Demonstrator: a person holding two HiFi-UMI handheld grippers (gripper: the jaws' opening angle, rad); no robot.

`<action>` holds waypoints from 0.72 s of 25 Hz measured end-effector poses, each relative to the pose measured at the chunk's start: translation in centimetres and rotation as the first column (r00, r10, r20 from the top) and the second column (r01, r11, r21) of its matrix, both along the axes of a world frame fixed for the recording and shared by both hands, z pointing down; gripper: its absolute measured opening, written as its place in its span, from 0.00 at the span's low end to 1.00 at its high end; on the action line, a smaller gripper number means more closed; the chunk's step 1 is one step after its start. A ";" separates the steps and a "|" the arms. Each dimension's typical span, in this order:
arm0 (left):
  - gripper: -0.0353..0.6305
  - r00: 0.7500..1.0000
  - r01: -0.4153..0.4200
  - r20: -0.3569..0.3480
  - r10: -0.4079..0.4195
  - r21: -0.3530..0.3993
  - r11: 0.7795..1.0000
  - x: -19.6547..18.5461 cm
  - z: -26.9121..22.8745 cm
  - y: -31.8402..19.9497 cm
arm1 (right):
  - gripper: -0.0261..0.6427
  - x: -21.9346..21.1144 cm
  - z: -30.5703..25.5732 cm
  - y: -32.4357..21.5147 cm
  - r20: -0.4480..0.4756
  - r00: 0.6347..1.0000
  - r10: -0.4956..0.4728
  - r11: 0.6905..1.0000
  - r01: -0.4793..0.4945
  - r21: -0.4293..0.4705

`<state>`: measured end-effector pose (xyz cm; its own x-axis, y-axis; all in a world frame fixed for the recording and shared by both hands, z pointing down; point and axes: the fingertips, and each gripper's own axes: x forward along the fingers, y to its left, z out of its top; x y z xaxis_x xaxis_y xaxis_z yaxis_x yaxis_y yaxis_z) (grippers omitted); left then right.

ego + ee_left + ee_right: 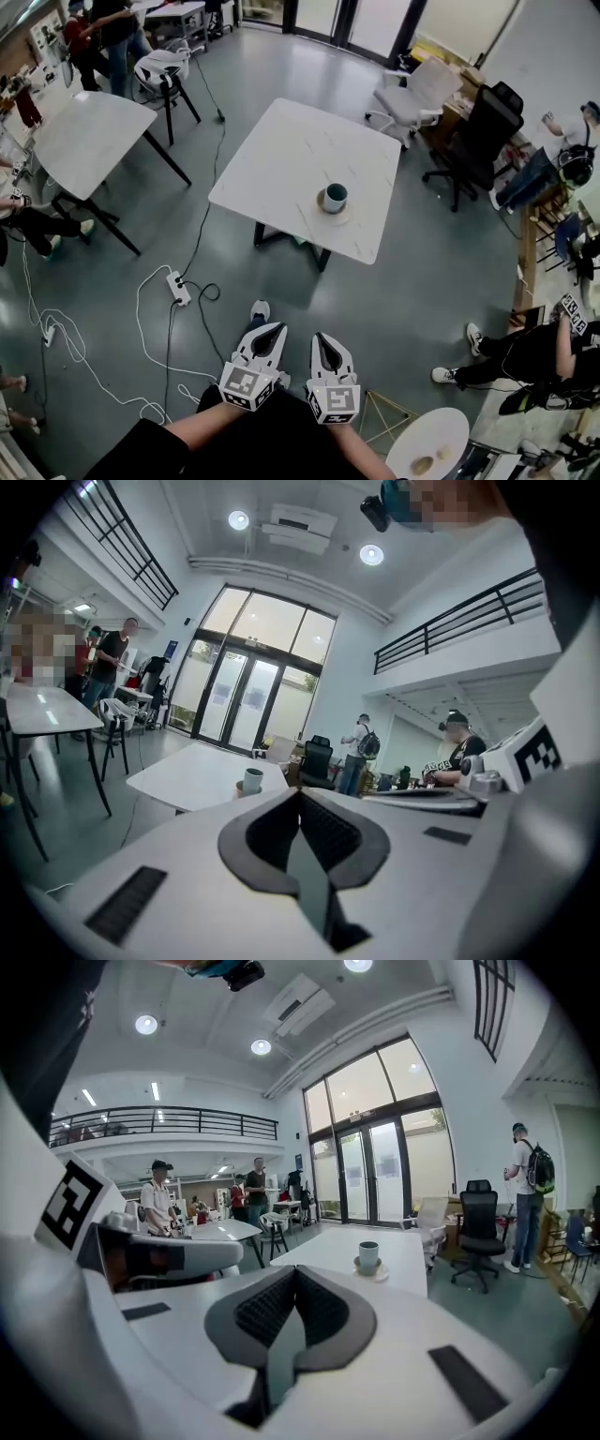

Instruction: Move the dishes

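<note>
The left tool [277,327] and the right tool [319,337] are held side by side, each fully closed with nothing between its jaws. Well ahead of them, across the grey floor [403,291], a grey-green ceramic cup [335,196] stands on a round beige saucer [323,209], towards the nearer edge of the white square counter [291,155].

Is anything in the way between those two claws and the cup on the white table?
Nothing visible blocks them. Only floor lies between the left gripper, the right gripper and the table, where the cup sits on its saucer. The power strip lies off to the left.
</note>
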<state>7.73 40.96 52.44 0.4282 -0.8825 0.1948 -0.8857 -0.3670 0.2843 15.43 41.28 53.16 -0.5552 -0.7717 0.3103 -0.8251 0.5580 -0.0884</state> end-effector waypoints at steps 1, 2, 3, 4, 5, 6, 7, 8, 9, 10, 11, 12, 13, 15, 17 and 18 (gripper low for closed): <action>0.08 1.000 -0.012 -0.012 0.012 0.002 1.000 0.0 -0.1 -1.3 | 0.06 -0.1 0.0 -1.2 -0.004 1.000 0.001 1.000 -0.001 -0.008; 0.08 0.999 -0.024 -0.026 0.024 0.007 1.000 0.0 -0.1 -2.7 | 0.06 -0.3 0.1 -2.5 -0.010 1.000 0.003 1.000 -0.003 -0.014; 0.08 0.999 -0.033 -0.039 0.034 0.011 0.999 -0.1 -0.1 -4.1 | 0.06 -0.5 0.1 -3.9 -0.017 1.000 0.006 1.000 -0.006 -0.016; 0.08 0.998 -0.040 -0.050 0.041 0.012 0.999 -0.3 0.0 -5.5 | 0.06 -0.7 0.1 -5.3 -0.025 1.000 0.011 1.000 -0.011 -0.015; 0.08 0.997 -0.046 -0.060 0.046 0.007 0.999 -0.6 0.2 -7.1 | 0.06 -1.0 0.2 -6.8 -0.031 0.999 0.018 1.000 -0.018 -0.016; 0.08 0.996 -0.054 -0.068 0.053 -0.002 0.999 -0.9 0.4 -8.8 | 0.06 -1.3 0.3 -8.4 -0.035 0.999 0.027 0.999 -0.028 -0.018; 0.08 0.995 -0.067 -0.074 0.066 -0.012 0.998 -1.3 0.5 -10.4 | 0.06 -1.7 0.2 -10.0 -0.036 0.999 0.038 0.999 -0.039 -0.021; 0.08 0.994 -0.084 -0.077 0.082 -0.020 0.996 -1.5 0.6 -11.9 | 0.06 -2.1 0.1 -11.6 -0.037 0.998 0.049 0.998 -0.050 -0.025; 0.08 0.992 -0.104 -0.077 0.102 -0.025 0.994 -1.8 0.6 -13.3 | 0.06 -2.5 -0.1 -13.2 -0.038 0.997 0.061 0.998 -0.062 -0.029; 0.08 0.990 -0.124 -0.078 0.121 -0.030 0.992 -2.0 0.5 -14.8 | 0.06 -2.9 -0.2 -14.7 -0.041 0.997 0.072 0.997 -0.073 -0.032; 0.08 0.987 -0.142 -0.081 0.139 -0.034 0.989 -2.3 0.4 -16.2 | 0.06 -3.4 -0.4 -16.2 -0.044 0.996 0.083 0.996 -0.085 -0.036; 0.08 0.984 -0.159 -0.084 0.156 -0.038 0.987 -2.6 0.4 -17.6 | 0.06 -3.7 -0.5 -17.8 -0.047 0.994 0.096 0.994 -0.098 -0.038; 0.08 0.981 -0.176 -0.085 0.172 -0.039 0.984 -2.8 0.4 -19.0 | 0.06 -4.0 -0.6 -19.3 -0.050 0.993 0.111 0.993 -0.113 -0.041; 0.08 0.975 -0.208 -0.081 0.205 -0.037 0.977 -3.2 0.2 -21.7 | 0.06 -4.2 -0.8 -22.1 -0.053 0.988 0.145 0.988 -0.147 -0.047; 0.08 0.969 -0.236 -0.077 0.233 -0.034 0.971 -3.7 -0.2 -24.0 | 0.06 -4.2 -1.0 -24.4 -0.055 0.982 0.181 0.982 -0.184 -0.050; 0.08 0.967 -0.248 -0.076 0.245 -0.036 0.968 -3.9 -0.3 -25.0 | 0.06 -4.2 -1.1 -25.4 -0.056 0.978 0.199 0.978 -0.202 -0.052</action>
<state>3.80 15.96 52.15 0.6454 -0.7390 0.1932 -0.7465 -0.5569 0.3642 11.25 15.91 52.10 -0.3733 -0.8460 0.3806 -0.9240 0.3758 -0.0711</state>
